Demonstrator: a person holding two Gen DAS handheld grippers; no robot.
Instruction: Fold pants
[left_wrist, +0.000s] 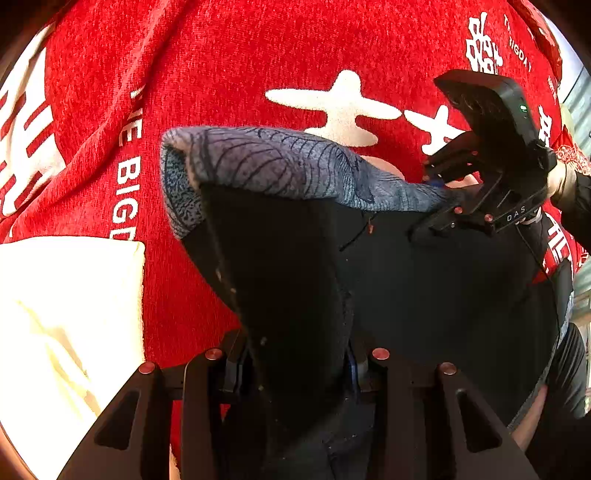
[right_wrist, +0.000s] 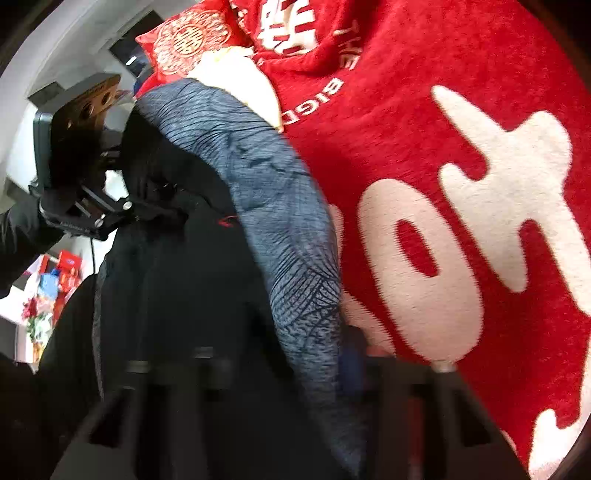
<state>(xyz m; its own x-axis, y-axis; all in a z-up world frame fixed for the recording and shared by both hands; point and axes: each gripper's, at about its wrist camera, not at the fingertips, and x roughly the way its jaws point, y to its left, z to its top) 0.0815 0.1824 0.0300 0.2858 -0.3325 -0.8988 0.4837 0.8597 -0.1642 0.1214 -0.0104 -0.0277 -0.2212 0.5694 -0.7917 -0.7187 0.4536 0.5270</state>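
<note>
the red blanket with white lettering covers the whole work surface; a cream cloth lies on it at the left of the left wrist view, and a red cushion shows at the far end in the right wrist view.

the pants are dark, with a grey patterned band along the upper edge. they hang above the blanket, stretched between both tools, not laid flat.

the left gripper has its jaws drawn in tight on a thick bunch of the dark cloth. the right gripper pinches the far end of the band, closed on the cloth; its own view is blurred, so the jaw gap cannot be read there.

judgement: the step in hand is the carry-over of a fold, the garment lifted by one edge. the next move calls for lowering both ends together onto the blanket, keeping the band taut and level, so the edges line up before either grip lets go.
</note>
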